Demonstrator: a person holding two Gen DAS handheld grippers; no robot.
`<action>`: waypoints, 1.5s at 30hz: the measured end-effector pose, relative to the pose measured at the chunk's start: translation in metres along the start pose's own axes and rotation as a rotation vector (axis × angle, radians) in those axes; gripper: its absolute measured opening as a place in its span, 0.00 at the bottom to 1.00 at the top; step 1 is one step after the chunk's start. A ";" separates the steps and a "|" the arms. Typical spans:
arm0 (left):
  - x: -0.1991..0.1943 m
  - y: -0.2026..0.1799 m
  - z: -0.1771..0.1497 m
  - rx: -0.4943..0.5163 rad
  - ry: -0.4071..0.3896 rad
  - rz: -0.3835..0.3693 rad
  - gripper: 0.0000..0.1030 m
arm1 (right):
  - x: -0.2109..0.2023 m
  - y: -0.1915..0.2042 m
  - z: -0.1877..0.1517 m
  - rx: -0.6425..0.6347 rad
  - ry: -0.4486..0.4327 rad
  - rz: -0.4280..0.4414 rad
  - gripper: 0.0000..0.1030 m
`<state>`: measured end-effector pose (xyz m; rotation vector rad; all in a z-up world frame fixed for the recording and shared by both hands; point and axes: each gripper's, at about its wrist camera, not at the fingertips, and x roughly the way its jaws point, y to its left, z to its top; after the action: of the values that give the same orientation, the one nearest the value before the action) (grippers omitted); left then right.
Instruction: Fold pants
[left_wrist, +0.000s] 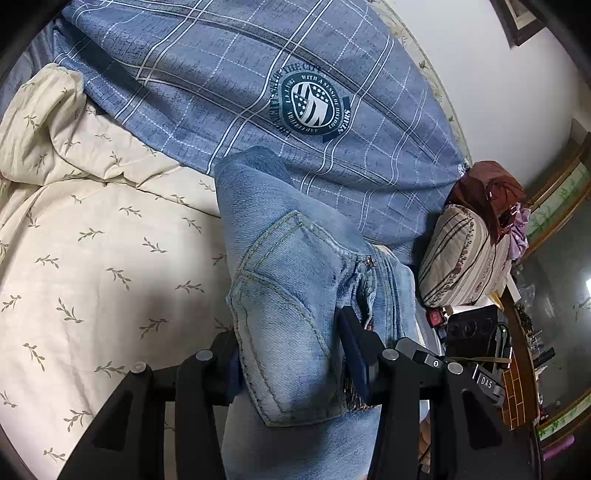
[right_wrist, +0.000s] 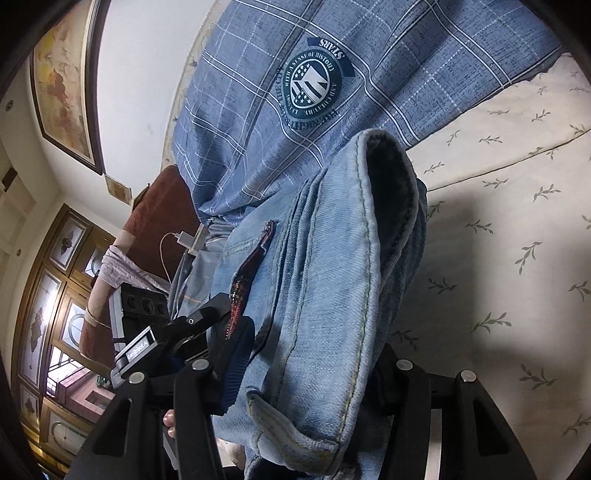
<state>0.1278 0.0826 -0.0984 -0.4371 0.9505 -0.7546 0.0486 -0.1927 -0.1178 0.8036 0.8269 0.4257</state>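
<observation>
A pair of light blue jeans (left_wrist: 288, 280) is bunched into a thick bundle and held up over the bed. My left gripper (left_wrist: 291, 365) is shut on it beside the stitched back pocket (left_wrist: 280, 295), one blue pad on each side of the denim. In the right wrist view the same jeans (right_wrist: 325, 277) show a folded waistband edge and a dark inner lining (right_wrist: 391, 173). My right gripper (right_wrist: 310, 376) is shut on that bundle. The two grippers hold it close together, side by side.
A cream duvet with a leaf print (left_wrist: 92, 258) covers the bed below. A blue plaid cover with a round emblem (left_wrist: 314, 103) lies behind. A striped pillow (left_wrist: 461, 258), brown cloth (left_wrist: 484, 188) and a black device (left_wrist: 472, 328) sit at the bed's side, near a wooden cabinet (right_wrist: 48, 295).
</observation>
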 end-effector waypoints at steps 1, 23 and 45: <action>0.001 0.000 0.000 -0.002 0.003 0.005 0.47 | 0.001 -0.001 0.000 0.002 0.002 -0.002 0.55; 0.019 0.006 -0.003 -0.009 0.047 0.085 0.47 | 0.017 -0.014 -0.003 0.038 0.040 -0.060 0.55; 0.029 0.010 -0.001 -0.017 0.070 0.145 0.50 | 0.025 -0.023 -0.005 0.085 0.062 -0.089 0.55</action>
<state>0.1414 0.0677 -0.1214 -0.3538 1.0436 -0.6339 0.0606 -0.1897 -0.1499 0.8320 0.9397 0.3402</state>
